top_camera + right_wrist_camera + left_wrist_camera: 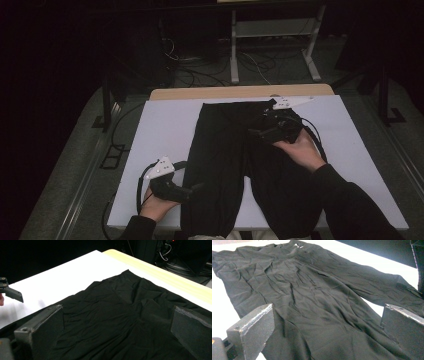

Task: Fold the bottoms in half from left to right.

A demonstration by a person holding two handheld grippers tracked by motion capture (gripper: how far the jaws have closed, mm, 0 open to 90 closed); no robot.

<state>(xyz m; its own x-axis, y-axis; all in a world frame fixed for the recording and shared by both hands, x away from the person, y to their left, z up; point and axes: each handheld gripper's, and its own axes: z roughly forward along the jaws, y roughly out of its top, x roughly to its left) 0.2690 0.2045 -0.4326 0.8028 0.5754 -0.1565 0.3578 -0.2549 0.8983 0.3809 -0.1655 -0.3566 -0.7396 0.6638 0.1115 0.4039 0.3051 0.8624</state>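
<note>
A pair of black trousers (pixel 235 150) lies flat on the white table cover (pixel 160 125), waistband at the far side and legs toward the person. My left gripper (pixel 200 188) sits at the near left, beside the outer edge of the left leg. In its own view the left gripper (pixel 328 332) is open, jaws wide apart over wrinkled trouser cloth (pixel 312 290). My right gripper (pixel 256 131) hovers over the upper right of the trousers. The right gripper (pixel 116 332) is also open above the black fabric (pixel 120 315), holding nothing.
A wooden table edge (pixel 240 92) runs along the far side. Beyond it stand a metal frame (pixel 272 45) and cables on the floor. Bare white cover (pixel 62 280) lies to the left of the trousers. The other gripper's tip (pixel 11 293) shows at the left edge.
</note>
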